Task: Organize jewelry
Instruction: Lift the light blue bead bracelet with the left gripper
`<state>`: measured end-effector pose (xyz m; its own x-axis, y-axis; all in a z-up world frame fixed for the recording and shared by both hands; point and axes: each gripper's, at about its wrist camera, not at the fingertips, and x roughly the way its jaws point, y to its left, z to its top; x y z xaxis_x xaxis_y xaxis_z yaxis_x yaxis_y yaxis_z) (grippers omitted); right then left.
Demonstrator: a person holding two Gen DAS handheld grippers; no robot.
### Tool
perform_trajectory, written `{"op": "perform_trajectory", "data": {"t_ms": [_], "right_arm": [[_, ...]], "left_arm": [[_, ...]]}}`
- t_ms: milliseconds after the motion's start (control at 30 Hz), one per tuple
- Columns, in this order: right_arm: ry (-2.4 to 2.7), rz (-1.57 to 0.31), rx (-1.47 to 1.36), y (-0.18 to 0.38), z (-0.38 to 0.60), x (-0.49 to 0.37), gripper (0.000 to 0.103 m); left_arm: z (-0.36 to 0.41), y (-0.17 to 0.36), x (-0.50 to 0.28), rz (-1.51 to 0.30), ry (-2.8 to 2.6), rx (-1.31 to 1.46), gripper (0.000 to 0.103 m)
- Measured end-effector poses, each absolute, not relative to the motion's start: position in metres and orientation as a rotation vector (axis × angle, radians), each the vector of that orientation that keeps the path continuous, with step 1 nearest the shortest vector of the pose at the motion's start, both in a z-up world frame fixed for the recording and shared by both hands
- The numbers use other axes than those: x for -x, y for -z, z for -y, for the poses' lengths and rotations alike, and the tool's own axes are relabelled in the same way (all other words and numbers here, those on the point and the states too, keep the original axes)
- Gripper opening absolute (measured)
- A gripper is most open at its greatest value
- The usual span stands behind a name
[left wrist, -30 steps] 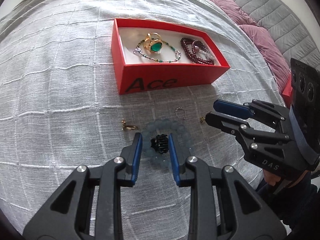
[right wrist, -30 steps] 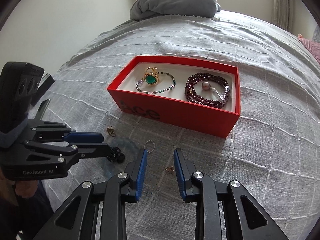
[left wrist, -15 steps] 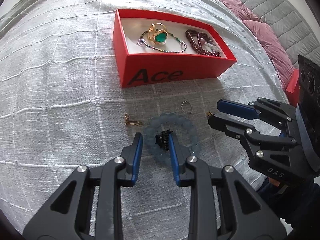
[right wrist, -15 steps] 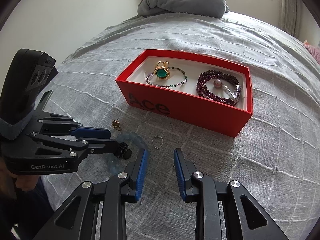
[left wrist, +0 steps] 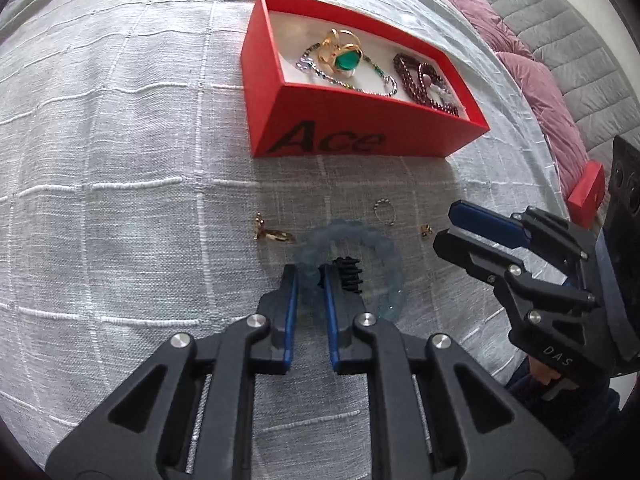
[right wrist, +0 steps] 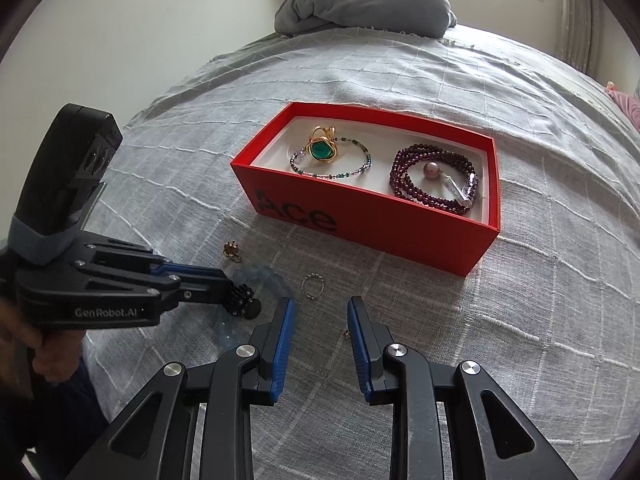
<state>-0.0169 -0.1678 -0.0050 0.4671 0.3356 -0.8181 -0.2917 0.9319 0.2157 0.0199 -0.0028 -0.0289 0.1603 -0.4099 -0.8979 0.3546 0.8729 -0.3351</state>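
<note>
I am holding my left gripper (left wrist: 310,276) pinched on the pale blue bead bracelet (left wrist: 376,240), which is lying on the grey bedspread (left wrist: 120,160). My right gripper (right wrist: 320,308) is hanging open over bare cloth, a small beaded ring (right wrist: 313,283) just ahead. Beyond them the red box (right wrist: 372,224) is sitting with jewelry inside, a pillow (right wrist: 364,4) lying at the far edge.

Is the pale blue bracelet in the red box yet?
Out. The pale blue bracelet lies on the bedspread before the red box, left gripper closing on it.
</note>
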Motion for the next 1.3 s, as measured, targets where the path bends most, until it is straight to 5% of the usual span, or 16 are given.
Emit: {"op": "perform_trajectory", "data": {"t_ms": [333, 1300], "right_arm": [[-0.379, -1.021, -0.052, 0.007, 0.167, 0.015, 0.028], [-0.41, -1.024, -0.094, 0.013, 0.165, 0.013, 0.028]], "left_arm": [[0.028, 0.028, -0.016, -1.248, 0.517, -0.069, 0.013], [-0.013, -0.07, -0.006, -0.815, 0.816, 0.277, 0.013]]}}
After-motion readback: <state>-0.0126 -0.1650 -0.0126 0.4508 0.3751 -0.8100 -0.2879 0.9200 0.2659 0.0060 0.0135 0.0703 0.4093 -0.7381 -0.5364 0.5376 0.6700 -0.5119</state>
